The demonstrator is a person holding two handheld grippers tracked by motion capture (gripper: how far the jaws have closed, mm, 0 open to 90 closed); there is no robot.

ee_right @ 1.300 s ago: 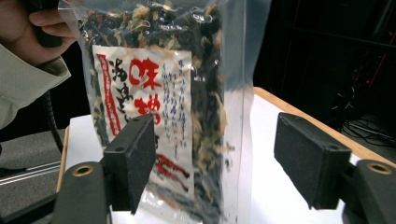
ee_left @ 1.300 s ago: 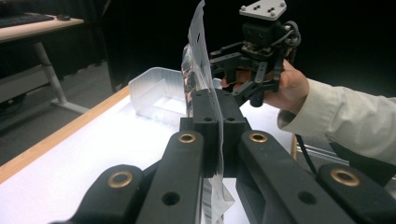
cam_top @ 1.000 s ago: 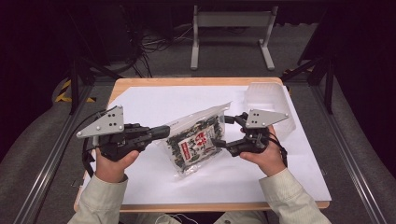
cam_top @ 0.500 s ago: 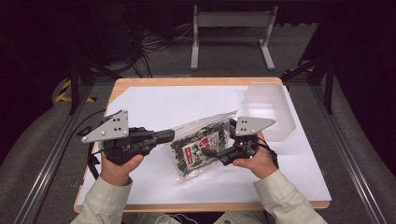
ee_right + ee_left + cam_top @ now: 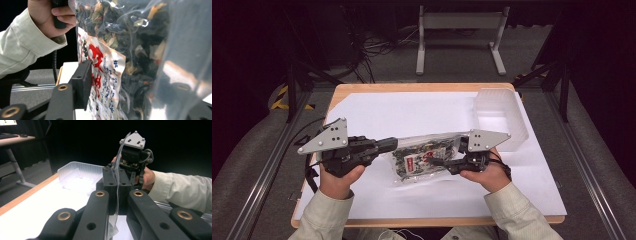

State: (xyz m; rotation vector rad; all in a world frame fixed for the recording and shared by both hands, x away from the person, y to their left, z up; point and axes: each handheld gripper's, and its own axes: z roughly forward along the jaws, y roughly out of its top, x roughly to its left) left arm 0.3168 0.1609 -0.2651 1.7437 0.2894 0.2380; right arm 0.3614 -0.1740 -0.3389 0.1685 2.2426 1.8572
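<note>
From above, a clear bag [image 5: 424, 159] of dark dried leaves is held between the two tools over the middle of a white sheet [image 5: 412, 112] that covers a wooden table [image 5: 362, 87]. The left gripper [image 5: 393, 144] pinches the bag's left edge and the right gripper [image 5: 434, 161] comes at it from the right, with the bag hiding its tips. An empty clear plastic tray [image 5: 499, 117] sits at the far right of the sheet, just beyond the right hand. Around the table the room is dark, with a grey floor, cables and a white metal stand [image 5: 459, 37] at the far side. In the left gripper view, the jaws are pressed together on the thin film edge of the bag [image 5: 116, 177]; past them are the right gripper [image 5: 132, 157] and the tray [image 5: 77, 173]. In the right gripper view, the bag [image 5: 125, 57] crowds the lens and I cannot tell how those jaws stand; its white label [image 5: 105, 82] carries red and blue writing too slanted to read.
</note>
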